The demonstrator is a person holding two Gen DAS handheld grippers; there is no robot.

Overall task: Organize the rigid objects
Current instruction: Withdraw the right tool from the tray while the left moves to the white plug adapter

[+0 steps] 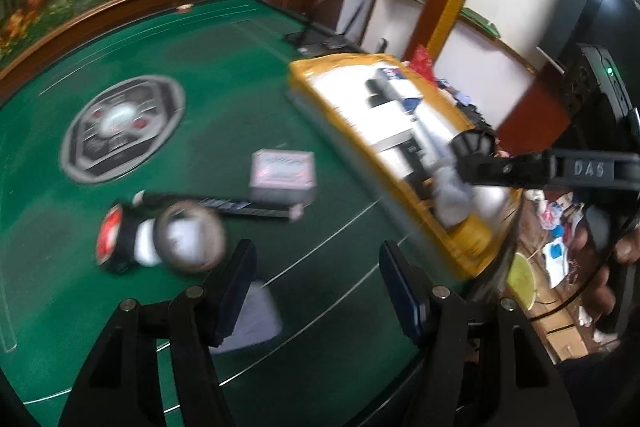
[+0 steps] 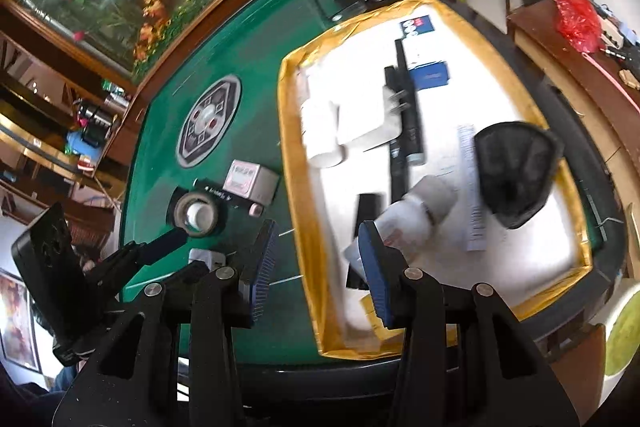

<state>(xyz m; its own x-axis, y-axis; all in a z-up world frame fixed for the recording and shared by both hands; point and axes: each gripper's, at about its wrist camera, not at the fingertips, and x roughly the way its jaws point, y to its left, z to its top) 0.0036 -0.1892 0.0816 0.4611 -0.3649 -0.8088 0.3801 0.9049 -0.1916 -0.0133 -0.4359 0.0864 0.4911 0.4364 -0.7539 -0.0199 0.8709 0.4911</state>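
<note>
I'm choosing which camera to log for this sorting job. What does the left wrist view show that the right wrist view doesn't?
Only the left wrist view: the open left claw close up, nothing between its fingers, and the right claw's arm reaching over the tray's near end.

Only the right wrist view: the open right claw close up, the tray's whole inside, and a black fan-shaped piece lying in it.

Both: the yellow-rimmed tray, the tape roll, the pink-topped box and the green table.
</note>
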